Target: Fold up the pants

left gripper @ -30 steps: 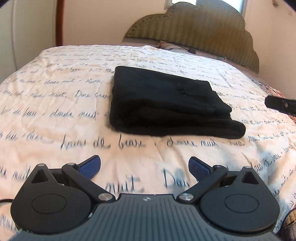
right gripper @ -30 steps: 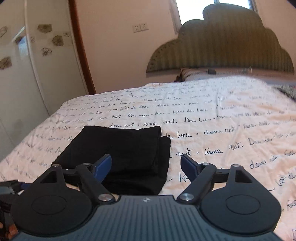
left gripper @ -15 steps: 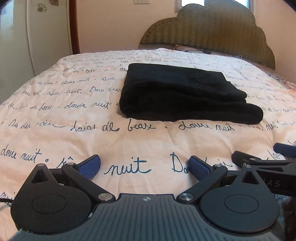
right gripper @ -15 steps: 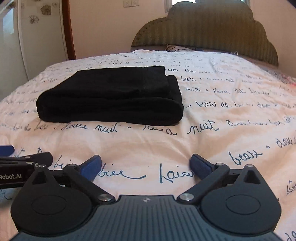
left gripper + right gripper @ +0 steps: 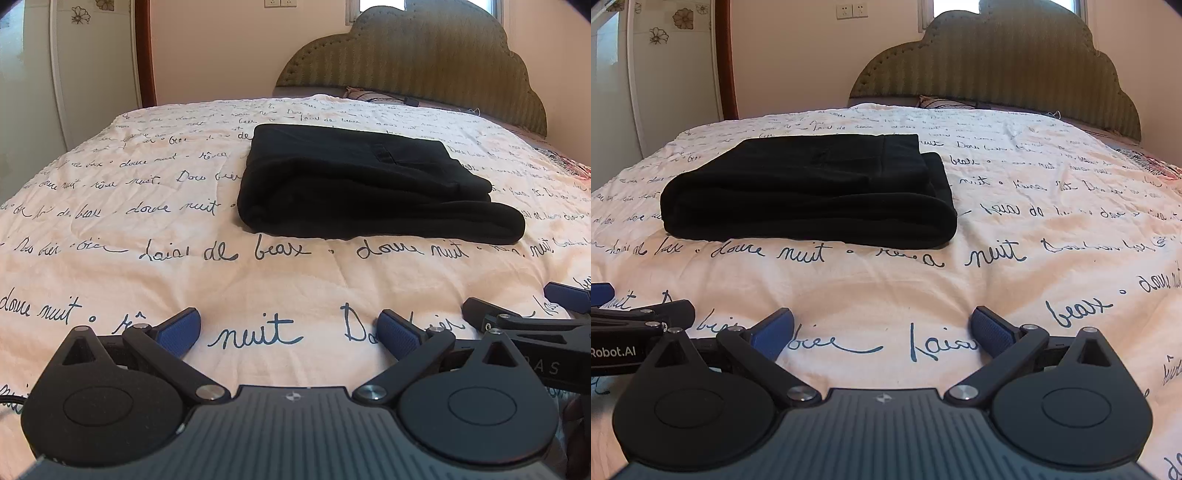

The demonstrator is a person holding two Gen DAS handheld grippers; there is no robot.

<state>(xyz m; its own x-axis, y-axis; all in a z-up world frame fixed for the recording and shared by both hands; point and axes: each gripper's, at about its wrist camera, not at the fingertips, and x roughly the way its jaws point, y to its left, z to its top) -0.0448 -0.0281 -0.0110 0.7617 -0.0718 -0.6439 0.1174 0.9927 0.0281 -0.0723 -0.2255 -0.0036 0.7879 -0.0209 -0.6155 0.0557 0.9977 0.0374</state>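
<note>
While lying folded on quilt (image 5: 147, 280), black pants (image 5: 362, 192) sitting mid-bed, ahead of both grippers. Left gripper (image 5: 290, 332) and right gripper (image 5: 882, 330) hovering low, spread wide, grasping nothing, well apart from pants.

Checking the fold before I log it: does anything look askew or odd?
Nothing much stands out. The folded black pants lie flat on the script-printed white bedspread; only their right-hand layers are slightly staggered. Left gripper and right gripper are open, clear of them.
</note>
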